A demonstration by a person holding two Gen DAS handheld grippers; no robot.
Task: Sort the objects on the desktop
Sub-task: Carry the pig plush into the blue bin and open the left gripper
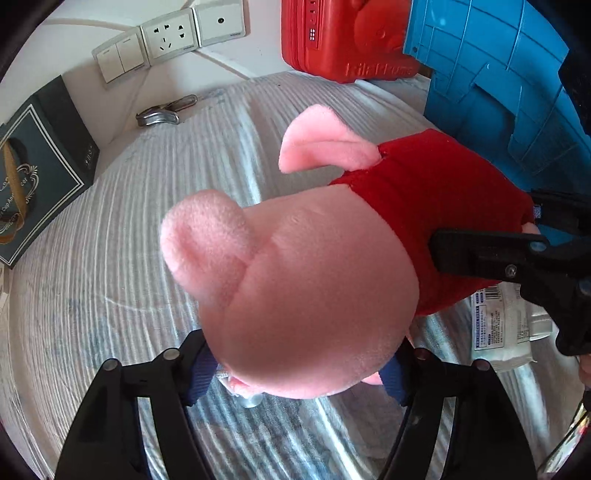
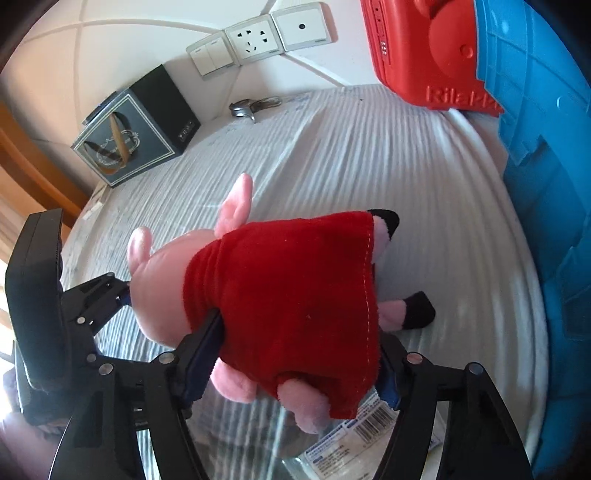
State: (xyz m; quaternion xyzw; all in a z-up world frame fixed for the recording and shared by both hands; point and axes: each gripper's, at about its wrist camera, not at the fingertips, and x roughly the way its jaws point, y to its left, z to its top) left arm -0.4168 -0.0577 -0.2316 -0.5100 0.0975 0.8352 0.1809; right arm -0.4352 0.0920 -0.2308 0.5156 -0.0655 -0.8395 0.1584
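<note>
Two grippers on level plush pig (image 2: 280,295)

Wall sockets (image 1: 168,35) sit above what looks like a metal clip (image 1: 166,112) on the striped cloth (image 1: 110,258).

The plush pig (image 1: 306,295) hides the left gripper (image 1: 299,373) pads; packet (image 2: 347,439) print is unreadable.

Striped table (image 2: 351,155): box (image 2: 129,144), clip (image 2: 251,105)
</note>
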